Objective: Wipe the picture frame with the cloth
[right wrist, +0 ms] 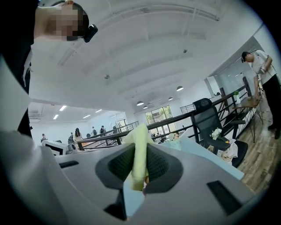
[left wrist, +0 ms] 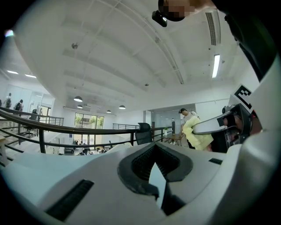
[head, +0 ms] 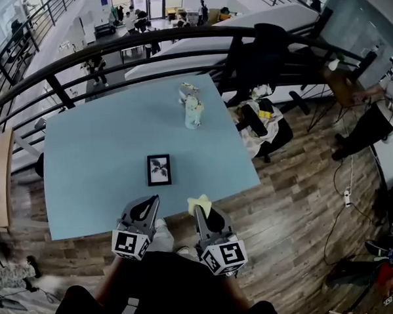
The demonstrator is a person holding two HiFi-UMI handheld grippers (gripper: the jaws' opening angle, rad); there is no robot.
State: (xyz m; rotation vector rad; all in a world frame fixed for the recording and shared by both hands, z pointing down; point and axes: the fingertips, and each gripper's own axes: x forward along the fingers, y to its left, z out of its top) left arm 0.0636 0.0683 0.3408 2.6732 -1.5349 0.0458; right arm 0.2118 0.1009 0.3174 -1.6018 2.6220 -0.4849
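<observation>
— How's the feed?
— Head view is bright and even for me; the table [head: 98,158] carries no hard shadows, and the railing [head: 60,91] bows at the edges.
— Gripper views?
— Ceiling lamps [left wrist: 215,66] glow without glare, corners go black, the left gripper [left wrist: 156,169] looks soft up close.

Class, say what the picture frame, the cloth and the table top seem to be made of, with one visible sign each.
Picture frame: black border, wood or plastic, too small to tell.
Cloth: soft pale-yellow fabric; it creases limply.
Table top: smooth, even light-blue, likely laminate or paint.
</observation>
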